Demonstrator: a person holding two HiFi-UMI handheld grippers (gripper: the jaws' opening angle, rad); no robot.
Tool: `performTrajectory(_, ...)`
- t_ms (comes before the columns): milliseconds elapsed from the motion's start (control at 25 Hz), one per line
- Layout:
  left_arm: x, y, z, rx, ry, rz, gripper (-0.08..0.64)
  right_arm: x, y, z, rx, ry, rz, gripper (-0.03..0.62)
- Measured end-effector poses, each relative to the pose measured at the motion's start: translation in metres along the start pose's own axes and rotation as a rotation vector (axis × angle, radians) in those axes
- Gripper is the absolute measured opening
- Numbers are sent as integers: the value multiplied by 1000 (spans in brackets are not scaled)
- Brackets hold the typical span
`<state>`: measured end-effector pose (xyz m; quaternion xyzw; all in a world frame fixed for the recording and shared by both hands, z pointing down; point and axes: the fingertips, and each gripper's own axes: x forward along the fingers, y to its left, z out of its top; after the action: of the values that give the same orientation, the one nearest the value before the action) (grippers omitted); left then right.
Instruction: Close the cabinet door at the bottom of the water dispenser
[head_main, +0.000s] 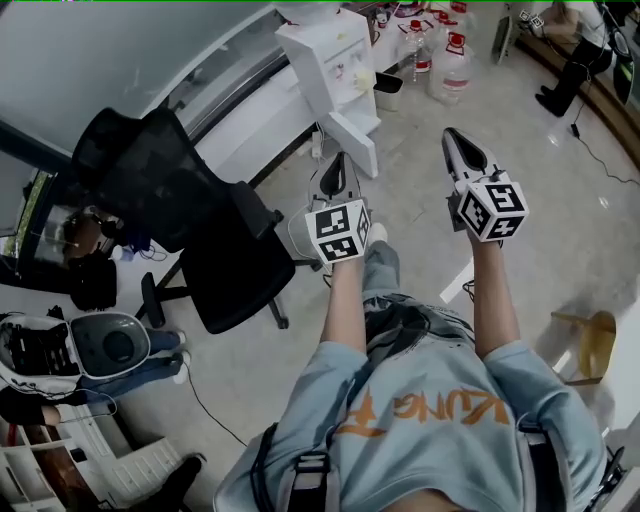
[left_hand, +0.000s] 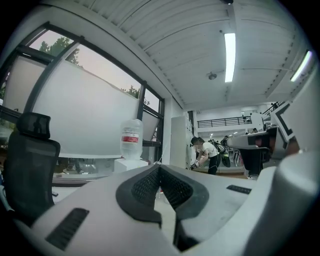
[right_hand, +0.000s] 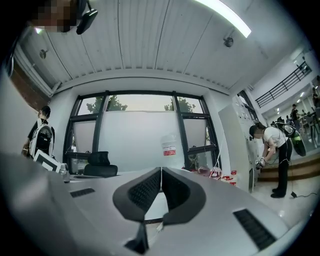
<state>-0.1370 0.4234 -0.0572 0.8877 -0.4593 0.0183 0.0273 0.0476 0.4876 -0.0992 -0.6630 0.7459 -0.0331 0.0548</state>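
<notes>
You stand on a pale, glossy floor (head_main: 520, 130). Ahead of you the white water dispenser (head_main: 335, 70) stands on it, with a small dark bin (head_main: 388, 90) just beside it and clear water jugs (head_main: 452, 62) near. A black office chair (head_main: 220, 260) sits at your left, a wooden stool (head_main: 592, 345) at your right, and a black cable (head_main: 605, 165) trails across the floor beyond.

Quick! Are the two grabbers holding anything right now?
Left gripper: closed, holding nothing.
Right gripper: closed, holding nothing.
</notes>
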Motion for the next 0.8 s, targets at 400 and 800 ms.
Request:
performTrajectory(400, 110, 51, -26, -80, 35, 8, 11, 112, -38, 1, -23, 26, 0, 31)
performTrajectory(800, 233, 138, -68, -86, 197, 21, 11, 278, -58, -53, 61, 122, 5, 31)
